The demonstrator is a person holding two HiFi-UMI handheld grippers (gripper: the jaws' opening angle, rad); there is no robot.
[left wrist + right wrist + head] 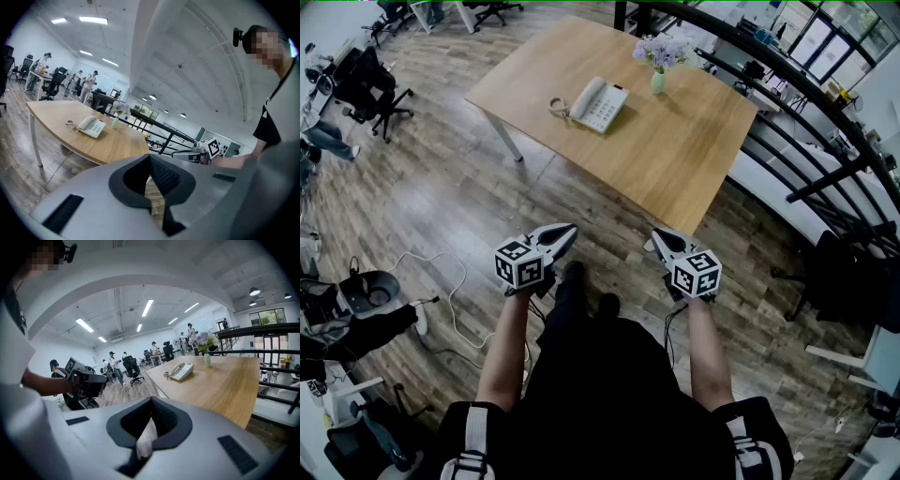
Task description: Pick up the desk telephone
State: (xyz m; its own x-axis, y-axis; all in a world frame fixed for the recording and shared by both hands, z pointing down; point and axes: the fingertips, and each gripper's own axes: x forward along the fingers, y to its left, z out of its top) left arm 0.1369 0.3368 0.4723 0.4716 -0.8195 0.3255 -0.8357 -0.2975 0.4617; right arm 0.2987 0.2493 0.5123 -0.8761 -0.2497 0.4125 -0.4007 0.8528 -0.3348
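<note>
The desk telephone (pixel 598 103) is seen lying flat on the wooden worktop (pixel 684 169), in its far left part, with the handset in its cradle and the coiled cord trailing off to the phone's left. It is well apart from both tongs, ahead of them across a stretch of plank floor (pixel 441 187). The left tongs (pixel 569 231) and the right tongs (pixel 657 235) are held side by side in front of the person's body, apart from each other. Each is tilted slightly downward with its jaws pressed together, and nothing is gripped in either. The worktop's near corner is found just ahead of the right tongs, and its left edge runs diagonally away toward the phone, which is set back a little from that edge. A vase of flowers (pixel 659 58) is placed near the far edge, right of the phone and not touching it. Broad bare wood is left between the phone and the near corner. A dark railing (pixel 811 112) is run along the right side beyond the worktop, and office chairs (pixel 370 89) are gathered well off to the left. A white cable (pixel 455 281) is laid on the floor left of the left tongs.
</note>
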